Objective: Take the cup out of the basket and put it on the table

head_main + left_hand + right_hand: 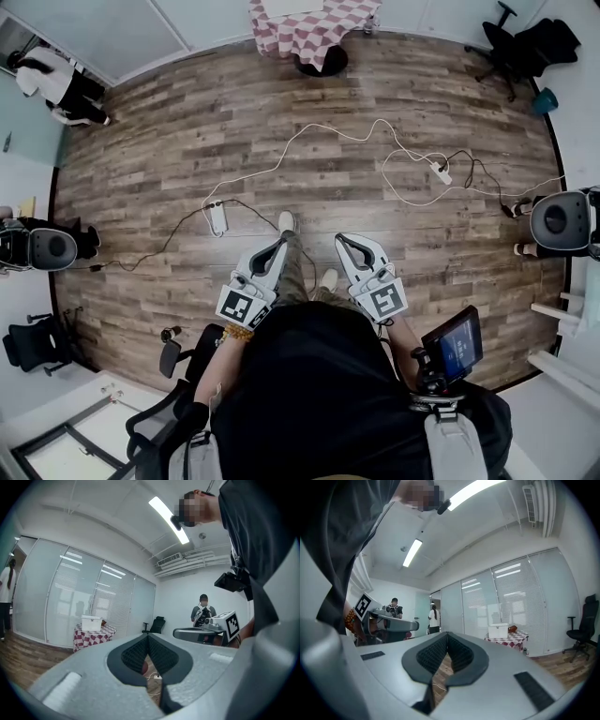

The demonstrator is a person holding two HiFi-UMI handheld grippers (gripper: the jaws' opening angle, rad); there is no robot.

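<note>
Cup is too small to find at this range, so you cannot tell its place in any view. Nearest to you, the left gripper (281, 242) and the right gripper (342, 239) point forward side by side, level, above your shoes (287, 221). In the left gripper view, the left gripper (148, 635) has its ribbed pads (133, 654) pressed together at the tip, with nothing between them. The right gripper (447, 635) is closed in the same way and also holds nothing.

Further on, white cables (309, 136) run across the wooden floor (375, 103), with a power strip (217, 217) on your left side and another one (441, 173) on your right side.

At the far end of the room stands the table (319, 33) with a red-and-white checked cloth. On it sits a white container (498, 631), also seen in the left gripper view (91, 623). Whether it is the basket you cannot tell. A small reddish thing (512, 628) lies just beside it.
</note>
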